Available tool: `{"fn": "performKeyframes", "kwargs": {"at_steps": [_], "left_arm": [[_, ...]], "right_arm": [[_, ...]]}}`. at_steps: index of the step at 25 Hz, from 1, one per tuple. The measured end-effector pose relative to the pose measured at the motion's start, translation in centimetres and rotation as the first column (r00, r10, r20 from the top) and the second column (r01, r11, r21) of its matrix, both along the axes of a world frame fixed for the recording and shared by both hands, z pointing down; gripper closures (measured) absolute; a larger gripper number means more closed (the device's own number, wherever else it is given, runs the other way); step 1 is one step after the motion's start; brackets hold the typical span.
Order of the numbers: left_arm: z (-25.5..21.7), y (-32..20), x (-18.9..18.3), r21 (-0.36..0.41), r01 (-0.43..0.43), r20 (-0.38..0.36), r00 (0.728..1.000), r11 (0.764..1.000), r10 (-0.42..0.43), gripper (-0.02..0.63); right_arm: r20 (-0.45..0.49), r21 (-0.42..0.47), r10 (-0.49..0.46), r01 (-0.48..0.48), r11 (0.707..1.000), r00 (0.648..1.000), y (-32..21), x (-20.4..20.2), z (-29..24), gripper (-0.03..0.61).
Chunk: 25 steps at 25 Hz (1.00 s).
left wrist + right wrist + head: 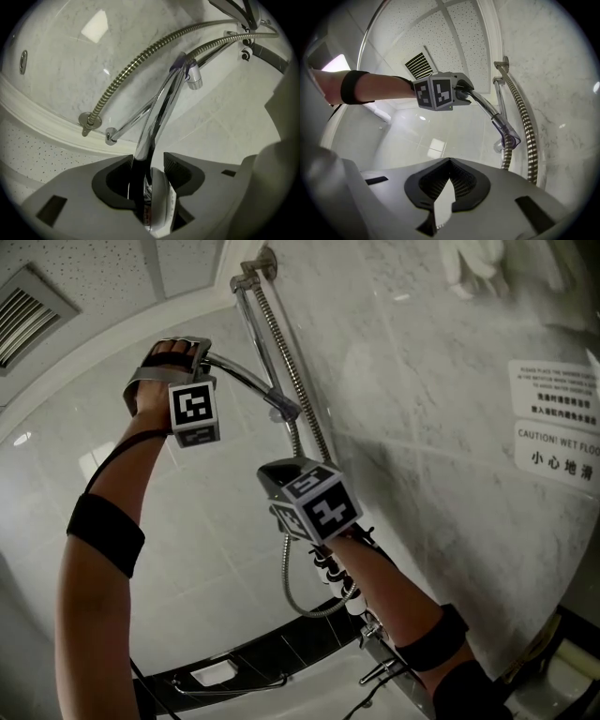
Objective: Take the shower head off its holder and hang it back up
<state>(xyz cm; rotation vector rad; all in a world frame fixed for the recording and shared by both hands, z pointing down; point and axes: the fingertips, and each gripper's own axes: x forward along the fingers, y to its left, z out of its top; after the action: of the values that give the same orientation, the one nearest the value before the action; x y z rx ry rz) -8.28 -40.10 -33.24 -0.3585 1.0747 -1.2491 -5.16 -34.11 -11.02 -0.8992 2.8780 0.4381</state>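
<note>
Two grippers are up in the shower stall, and only one is working. Nearest us, the right gripper (449, 182) hangs mid-scene with its jaws pressed together on nothing, just below the holder.

Up and to the left, the left gripper (148, 158) is raised high. Its jaws are part-way closed on the shower head (158, 112), and the chrome body runs right between the pads, which bear on it. From there the handle reaches right and away to the holder (284, 411) on the slide rail (255, 320). Its far end looks seated in that holder. The metal hose (298, 381) drops beside the rail and loops down behind the right arm.

So where are we? My read is that the shower head sits in its holder with a grip on it. That fits either the start of the lift-off or the end of the hang-up, and these views don't settle which. A release is left at the least, maybe the whole cycle.

As for room to move, there's open air to the left and toward us, in front of the tiled wall. The tight side is the right, with the rail, the hose, and just behind them the marble wall (441, 437) with its caution sign (557, 451). Farthest off, the ceiling vent (28, 320) lies beyond the raised gripper, and I can't judge the headroom.
</note>
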Motion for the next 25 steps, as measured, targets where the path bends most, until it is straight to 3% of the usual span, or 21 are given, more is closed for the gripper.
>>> {"fn": "performKeyframes", "kwargs": {"at_steps": [4,8,11,15,20,25], "left_arm": [[-1.2,-0.6,-0.5,0.064,0.0,0.042,0.999,0.998,-0.002,0.422],[0.3,0.1,0.1,-0.009,0.003,-0.006,1.0,1.0,-0.003,0.422],[0.0,0.2,0.0,0.01,0.012,0.02,1.0,1.0,-0.012,0.422],[0.5,0.5,0.1,-0.021,0.006,-0.013,1.0,1.0,-0.006,0.423],[-1.5,1.6,-1.3,0.04,0.025,-0.015,1.0,0.999,-0.024,0.423],[-1.8,3.6,-3.4,0.015,0.051,-0.066,0.997,0.999,-0.049,0.454]], "right_arm": [[-0.004,0.001,-0.006,0.006,1.0,1.0,0.0,-0.3,0.1,0.56],[-0.009,-0.008,-0.003,0.003,1.0,1.0,-0.3,-0.2,0.7,0.56],[-0.008,-0.011,-0.002,0.002,1.0,1.0,-0.3,-0.1,0.8,0.56],[-0.01,-0.018,0.002,-0.002,1.0,1.0,-0.5,0.2,1.2,0.56],[-0.009,-0.022,0.002,-0.002,1.0,1.0,-0.3,0.2,1.3,0.56],[-0.003,-0.017,-0.011,0.011,1.0,1.0,0.4,-0.5,0.7,0.56]]}}
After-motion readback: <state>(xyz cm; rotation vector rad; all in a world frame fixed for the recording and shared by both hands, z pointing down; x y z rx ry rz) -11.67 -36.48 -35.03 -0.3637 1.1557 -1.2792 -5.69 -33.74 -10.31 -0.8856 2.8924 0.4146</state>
